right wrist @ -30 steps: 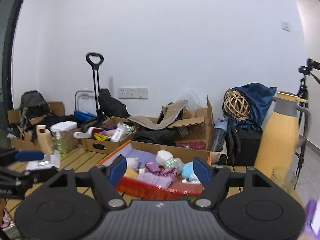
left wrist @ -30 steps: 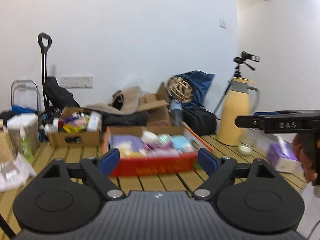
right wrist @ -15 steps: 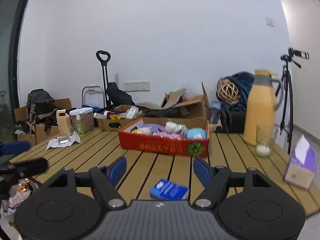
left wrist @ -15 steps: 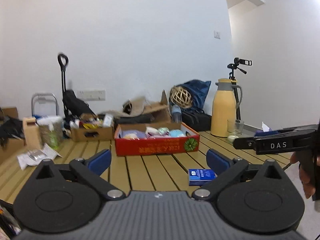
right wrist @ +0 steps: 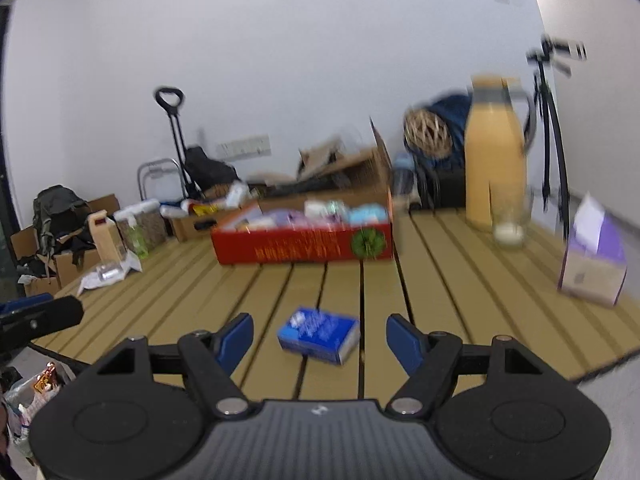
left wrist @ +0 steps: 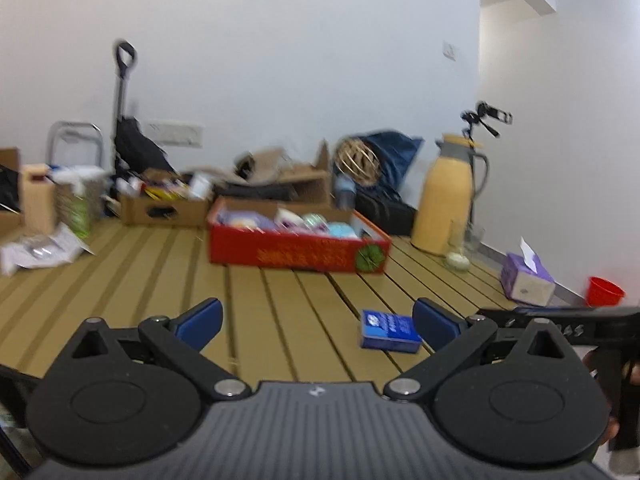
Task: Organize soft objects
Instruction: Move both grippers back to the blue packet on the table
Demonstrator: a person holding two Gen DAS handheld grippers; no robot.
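The setting was a cluttered storage-like room: a slatted wooden table [right wrist: 440,280], brown cardboard boxes [left wrist: 164,210], a black folding hand trolley [right wrist: 176,140] against a white wall.

Both wrist cameras look forward from the near table edge toward the red box [left wrist: 298,246] [right wrist: 304,242]; the right view sits further right. Both share it.

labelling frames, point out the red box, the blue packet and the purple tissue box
red box [right wrist: 304,249], right wrist view, front wall
blue packet [right wrist: 318,334], right wrist view, top face
purple tissue box [left wrist: 527,280], left wrist view, front side
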